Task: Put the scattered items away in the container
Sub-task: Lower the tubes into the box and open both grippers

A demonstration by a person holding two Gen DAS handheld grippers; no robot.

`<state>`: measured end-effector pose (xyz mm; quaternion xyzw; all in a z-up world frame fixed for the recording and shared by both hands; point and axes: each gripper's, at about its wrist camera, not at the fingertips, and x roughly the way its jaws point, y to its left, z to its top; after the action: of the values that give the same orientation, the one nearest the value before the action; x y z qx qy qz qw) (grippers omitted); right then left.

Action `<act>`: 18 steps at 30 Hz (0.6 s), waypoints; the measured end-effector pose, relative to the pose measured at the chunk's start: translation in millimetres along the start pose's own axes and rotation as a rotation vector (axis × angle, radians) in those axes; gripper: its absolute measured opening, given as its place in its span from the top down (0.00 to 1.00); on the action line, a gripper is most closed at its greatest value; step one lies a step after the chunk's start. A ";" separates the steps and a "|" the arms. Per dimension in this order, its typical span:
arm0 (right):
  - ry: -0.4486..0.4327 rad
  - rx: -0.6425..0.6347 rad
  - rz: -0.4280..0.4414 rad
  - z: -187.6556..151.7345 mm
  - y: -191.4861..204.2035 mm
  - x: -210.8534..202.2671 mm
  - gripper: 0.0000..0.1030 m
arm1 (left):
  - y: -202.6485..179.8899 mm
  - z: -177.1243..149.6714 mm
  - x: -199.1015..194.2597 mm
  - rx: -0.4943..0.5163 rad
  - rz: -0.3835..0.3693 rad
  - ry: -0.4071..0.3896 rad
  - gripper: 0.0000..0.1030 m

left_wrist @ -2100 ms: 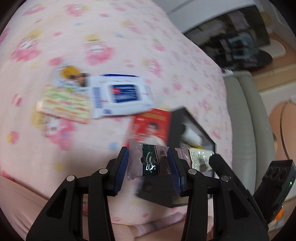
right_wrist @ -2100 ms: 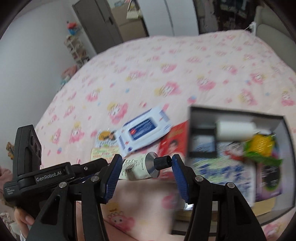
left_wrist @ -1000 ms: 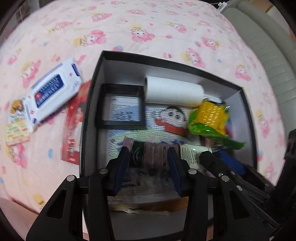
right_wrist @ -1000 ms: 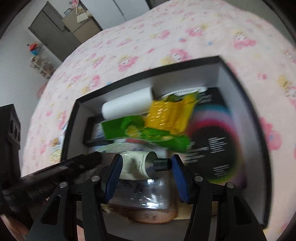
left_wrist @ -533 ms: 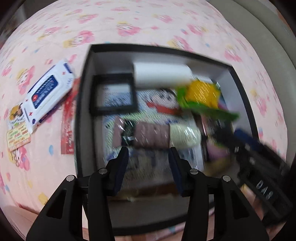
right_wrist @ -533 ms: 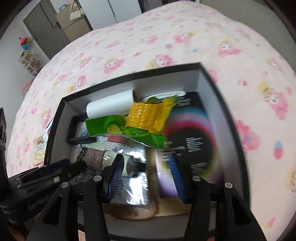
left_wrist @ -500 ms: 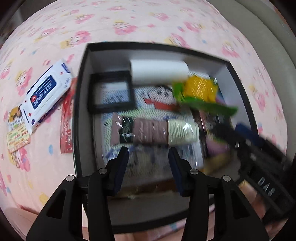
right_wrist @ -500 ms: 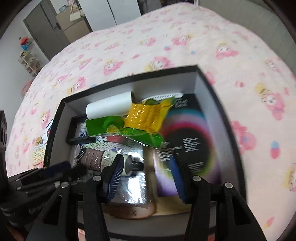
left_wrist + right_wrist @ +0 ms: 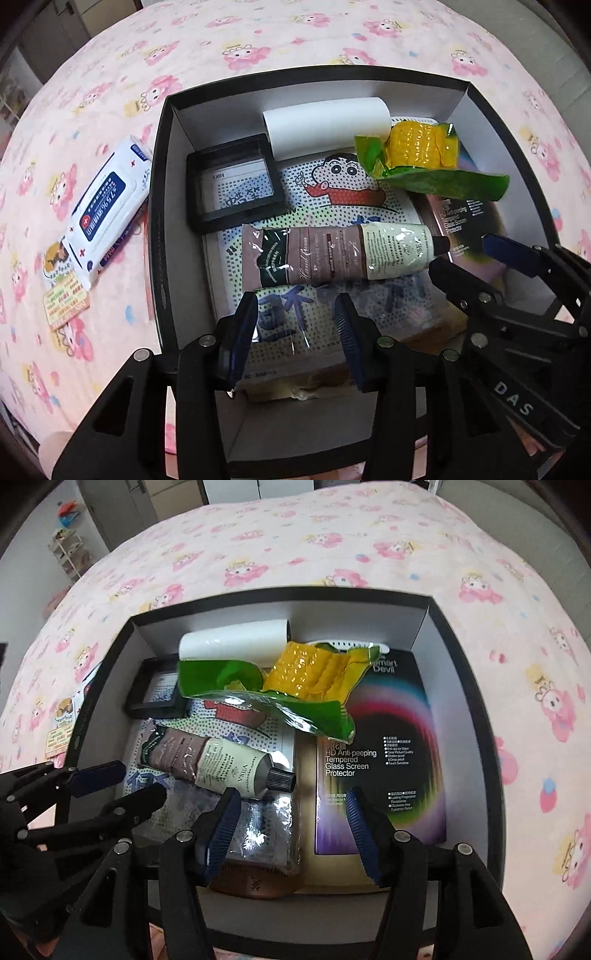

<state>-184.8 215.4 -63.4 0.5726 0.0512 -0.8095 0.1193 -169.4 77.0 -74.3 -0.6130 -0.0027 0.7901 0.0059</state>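
A hand cream tube (image 9: pixel 340 254) in clear wrap lies flat inside the black box (image 9: pixel 157 221), on a cartoon sheet. My left gripper (image 9: pixel 295 332) hovers open just in front of it, nothing between its blue pads. In the right wrist view the tube (image 9: pixel 221 764) lies slanted, cap toward my right gripper (image 9: pixel 291 806), which is open and empty above the box (image 9: pixel 476 701). Each gripper shows at the edge of the other's view. A white wet-wipes pack (image 9: pixel 107 206) and small snack packets (image 9: pixel 64 295) lie on the bed left of the box.
The box also holds a white roll (image 9: pixel 325 125), a black frame (image 9: pixel 236 184), a corn packet (image 9: pixel 421 147) and a screen protector box (image 9: pixel 384 746). The pink patterned bedspread (image 9: pixel 332 535) surrounds it. A grey padded edge runs along the right.
Both grippers held the tube between them over the box a second ago. They have let go and drawn back a little; the tube now rests in the box.
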 end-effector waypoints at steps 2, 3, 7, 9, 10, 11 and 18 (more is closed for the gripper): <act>0.007 -0.007 -0.027 1.6 2.3 4.4 0.46 | -2.9 2.6 3.5 0.010 0.029 -0.006 0.58; 0.005 -0.008 -0.042 2.8 2.4 5.3 0.46 | -4.5 4.1 5.4 0.016 0.044 -0.008 0.58; 0.000 0.018 -0.070 7.1 -0.4 8.2 0.46 | -9.0 11.6 12.0 0.029 0.086 -0.013 0.55; -0.001 0.047 -0.058 9.0 -4.3 9.5 0.46 | -11.0 14.8 15.4 0.034 0.109 -0.016 0.54; -0.001 0.064 -0.045 9.8 -6.6 9.9 0.46 | -11.3 15.0 15.2 0.029 0.106 -0.019 0.54; -0.002 0.073 -0.042 10.3 -8.0 9.0 0.46 | -11.1 14.6 14.5 0.022 0.100 -0.022 0.54; -0.042 0.043 -0.045 2.2 -2.8 -9.8 0.46 | 0.6 -2.9 -5.1 -0.039 -0.009 -0.071 0.54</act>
<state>-184.4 219.0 -53.6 0.5566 0.0442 -0.8247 0.0897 -165.3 76.3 -70.1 -0.5846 -0.0212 0.8110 -0.0025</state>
